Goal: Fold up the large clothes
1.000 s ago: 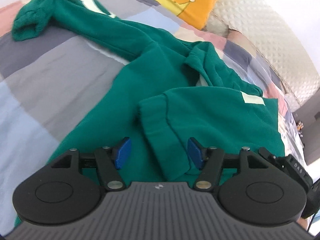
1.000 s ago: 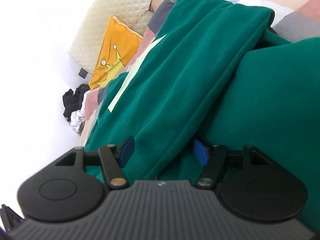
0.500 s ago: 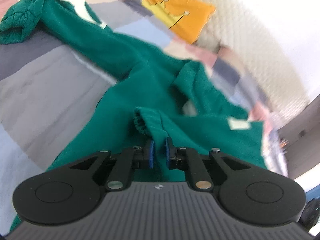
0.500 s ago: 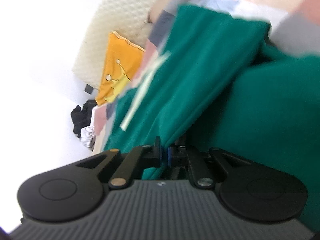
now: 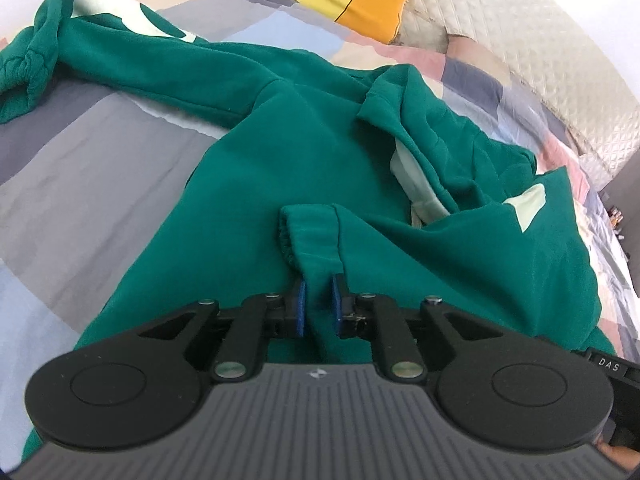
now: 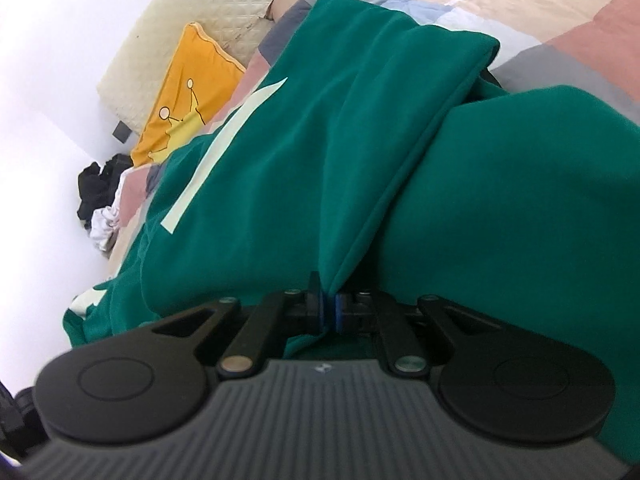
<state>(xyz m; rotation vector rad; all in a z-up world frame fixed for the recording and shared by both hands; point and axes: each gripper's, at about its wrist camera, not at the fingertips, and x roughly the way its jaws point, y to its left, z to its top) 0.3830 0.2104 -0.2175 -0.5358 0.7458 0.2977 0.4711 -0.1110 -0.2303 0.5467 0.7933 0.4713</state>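
Green sweatshirt (image 5: pixel 280 152) spread on the bed (image 5: pixel 88 168); left gripper (image 5: pixel 319 312) clamped on a folded-in sleeve cuff (image 5: pixel 310 236), right gripper (image 6: pixel 329 312) pinched tight on the sleeve's fold edge, probably to lay it straight.

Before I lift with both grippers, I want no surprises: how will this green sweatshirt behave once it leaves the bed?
Probably floppy: the green sweatshirt already drapes in soft folds and bunches between the left gripper fingers. Likely weighty for cloth, since the fleece looks thick at the ribbed cuff. The outstretched sleeve would probably trail and drag across the bedspread.
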